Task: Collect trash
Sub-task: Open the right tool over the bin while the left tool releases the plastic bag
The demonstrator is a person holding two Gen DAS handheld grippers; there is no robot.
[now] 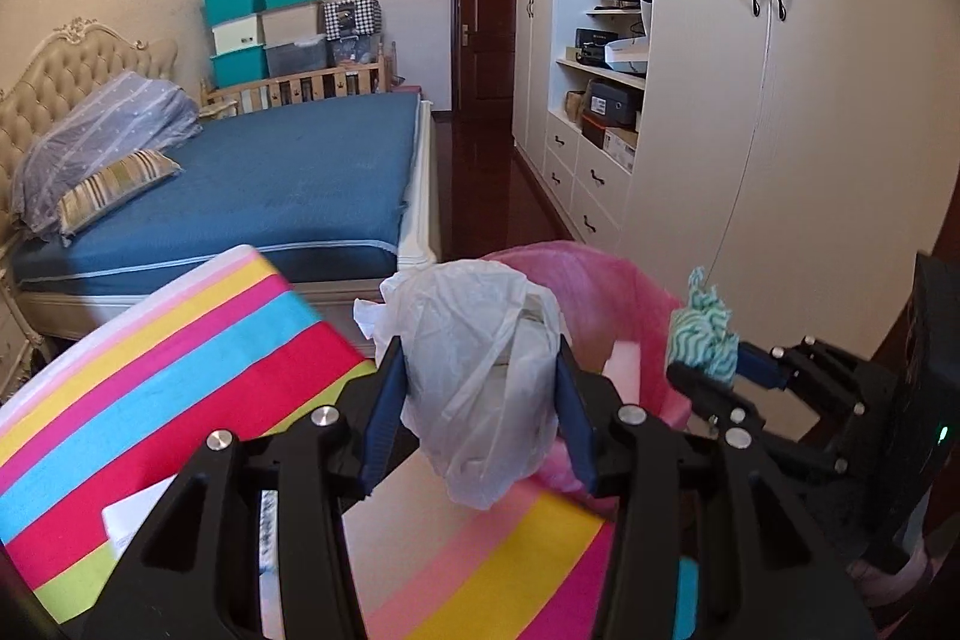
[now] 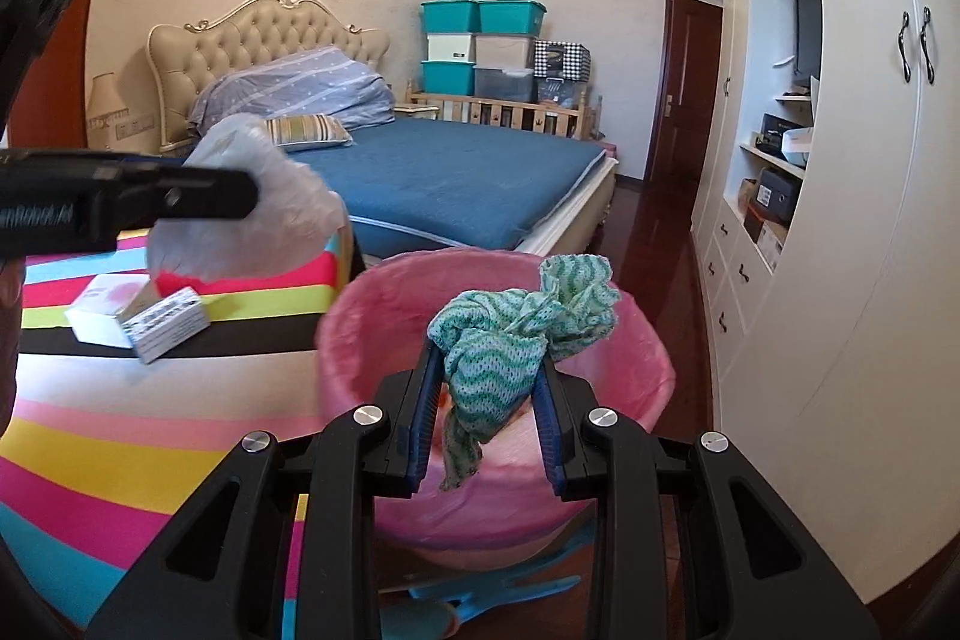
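Left claw (image 1: 480,388) clamped on crumpled white plastic bag (image 1: 480,370), frame centre, above striped surface (image 1: 180,370). Right claw (image 2: 489,412) clamped on green wavy cloth (image 2: 510,340), centre frame, over pink-lined bin (image 2: 360,340).

Bin (image 2: 498,340) right of striped table (image 2: 150,400), bed (image 2: 456,184) behind both

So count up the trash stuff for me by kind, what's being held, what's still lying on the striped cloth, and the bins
Crumpled white plastic bag, held in the left gripper: 1
Green wavy-patterned cloth, held in the right gripper: 1
Small boxes on the striped cloth, white box and printed box: 2
Pink-lined bin: 1
Total: 5
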